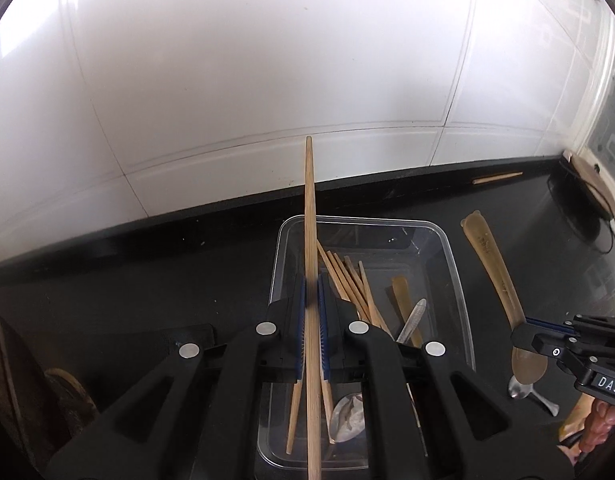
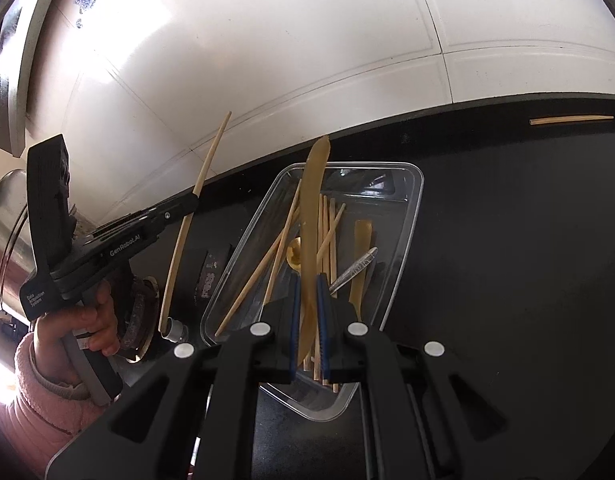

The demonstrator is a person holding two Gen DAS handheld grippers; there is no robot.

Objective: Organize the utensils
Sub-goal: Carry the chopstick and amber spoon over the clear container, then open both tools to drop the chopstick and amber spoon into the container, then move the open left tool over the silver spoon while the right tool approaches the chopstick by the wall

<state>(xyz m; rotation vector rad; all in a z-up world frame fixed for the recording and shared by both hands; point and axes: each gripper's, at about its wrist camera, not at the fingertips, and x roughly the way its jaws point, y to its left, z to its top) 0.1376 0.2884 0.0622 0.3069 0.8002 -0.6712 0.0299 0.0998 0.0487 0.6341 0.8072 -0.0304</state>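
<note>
**Most utensils boxed, a few to go**

The clear rectangular plastic container point(image 1: 447, 264) on the black countertop point(image 1: 147, 272) already holds wooden chopsticks, an amber spoon and metal spoons. The left gripper point(image 1: 312, 292) pinches a long wooden chopstick point(image 1: 310, 208) above it; the right gripper point(image 2: 307, 296) clamps a translucent amber plastic spoon point(image 2: 311, 216). One stray chopstick point(image 2: 571, 120) lies by the wall.

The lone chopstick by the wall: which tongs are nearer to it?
Right. The right tongs hold a spoon on the stray chopstick's side; the left tongs are further left.
</note>
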